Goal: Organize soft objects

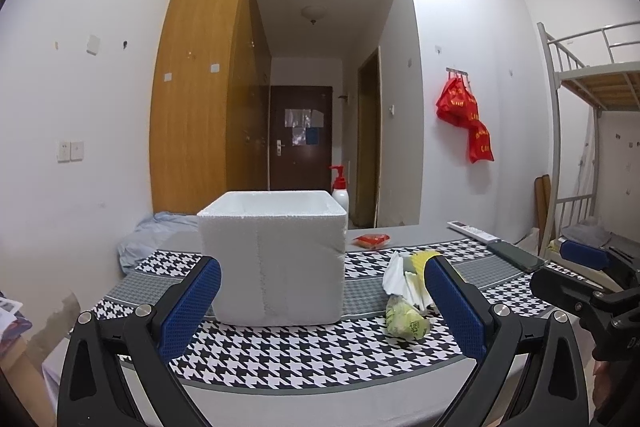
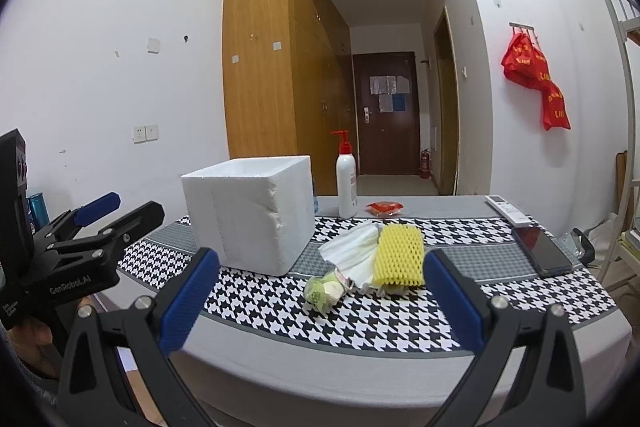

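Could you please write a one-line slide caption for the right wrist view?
Open right gripper faces a white foam box, yellow foam net, white cloth and green bundle on a houndstooth table.

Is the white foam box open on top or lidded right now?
Open: the foam box shows its bare rim and inner wall, with no lid on it. Its contents cannot be seen.

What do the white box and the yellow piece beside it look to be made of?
White box: seemingly expanded foam, matte, with a grainy beaded surface and a crumbled corner edge. Yellow piece: apparently soft foam netting, matte, showing an open diamond mesh; it lies partly over a white cloth.
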A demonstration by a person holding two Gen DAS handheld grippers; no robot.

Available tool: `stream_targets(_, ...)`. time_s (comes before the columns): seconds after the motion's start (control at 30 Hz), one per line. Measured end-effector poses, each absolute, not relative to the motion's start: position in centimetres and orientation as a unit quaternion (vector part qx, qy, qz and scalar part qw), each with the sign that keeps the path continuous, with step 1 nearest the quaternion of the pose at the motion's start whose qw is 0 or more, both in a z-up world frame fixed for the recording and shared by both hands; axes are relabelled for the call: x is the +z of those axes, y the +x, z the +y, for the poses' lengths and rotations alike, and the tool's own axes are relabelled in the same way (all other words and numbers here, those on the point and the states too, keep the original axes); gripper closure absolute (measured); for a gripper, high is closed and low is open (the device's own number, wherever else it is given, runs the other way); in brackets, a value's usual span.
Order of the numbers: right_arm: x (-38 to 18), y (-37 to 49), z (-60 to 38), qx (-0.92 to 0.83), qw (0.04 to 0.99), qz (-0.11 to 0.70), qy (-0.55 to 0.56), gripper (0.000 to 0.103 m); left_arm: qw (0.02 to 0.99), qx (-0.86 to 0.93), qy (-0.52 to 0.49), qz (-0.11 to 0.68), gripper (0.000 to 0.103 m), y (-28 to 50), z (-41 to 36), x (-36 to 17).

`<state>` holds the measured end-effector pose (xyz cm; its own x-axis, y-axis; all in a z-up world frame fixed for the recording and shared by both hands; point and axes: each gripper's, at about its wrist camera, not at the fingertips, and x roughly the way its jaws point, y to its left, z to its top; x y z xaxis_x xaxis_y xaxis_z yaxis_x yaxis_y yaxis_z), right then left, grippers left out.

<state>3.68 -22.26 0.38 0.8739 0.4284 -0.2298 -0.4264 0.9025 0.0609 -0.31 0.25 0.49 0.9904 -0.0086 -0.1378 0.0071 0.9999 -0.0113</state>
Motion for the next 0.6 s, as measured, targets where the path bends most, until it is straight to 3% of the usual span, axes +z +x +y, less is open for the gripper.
stream_targets(0.6, 0.42, 3.81, -22.16, 0.222, 0.968, 0.12, 0.006, 0.0, 0.997, -0.006, 0.002, 0.073, 0.001, 0.18, 0.0, -0.17)
